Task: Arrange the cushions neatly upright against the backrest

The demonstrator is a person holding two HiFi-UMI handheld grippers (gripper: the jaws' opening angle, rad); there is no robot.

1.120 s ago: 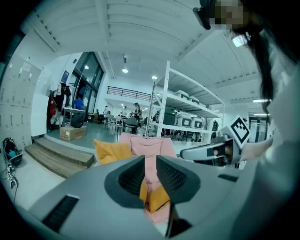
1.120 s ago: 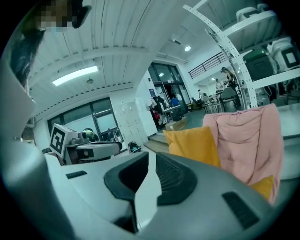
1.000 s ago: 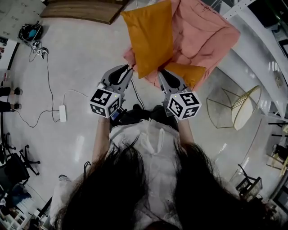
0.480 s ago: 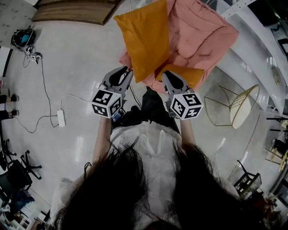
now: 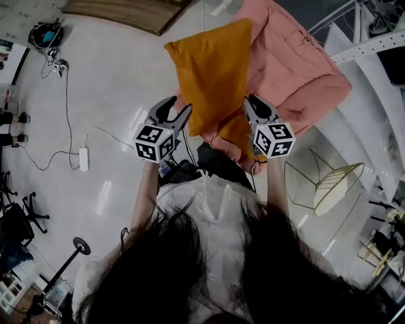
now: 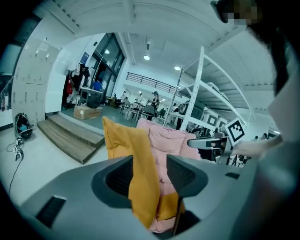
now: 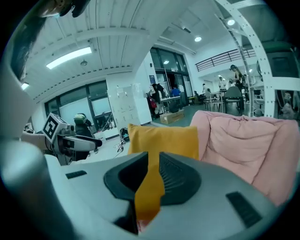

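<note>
A large orange cushion [image 5: 212, 69] hangs upright in the air in front of the pink padded seat [image 5: 297, 69]. My right gripper [image 5: 252, 102] is shut on its lower right edge; in the right gripper view the orange cloth [image 7: 164, 138] is pinched between the jaws [image 7: 152, 157]. My left gripper [image 5: 173, 110] has just been opening. The cushion's left edge [image 6: 122, 140] still hangs between its jaws [image 6: 150, 161], with a gap on the right side. A second orange cushion [image 5: 239, 136] lies low on the seat's front.
The seat's pink backrest [image 7: 243, 140] rises behind the cushion. A wooden step platform [image 5: 120, 12] lies at the far left, and a power strip [image 5: 83, 158] with its cable is on the floor. A gold wire side table [image 5: 329, 183] and a white metal rack [image 5: 373, 50] stand at the right.
Both grippers and the orange cushion have shifted toward the pink seat. The left gripper's jaws, earlier closed on the cushion's edge, now stand apart. The right gripper keeps its grip.
</note>
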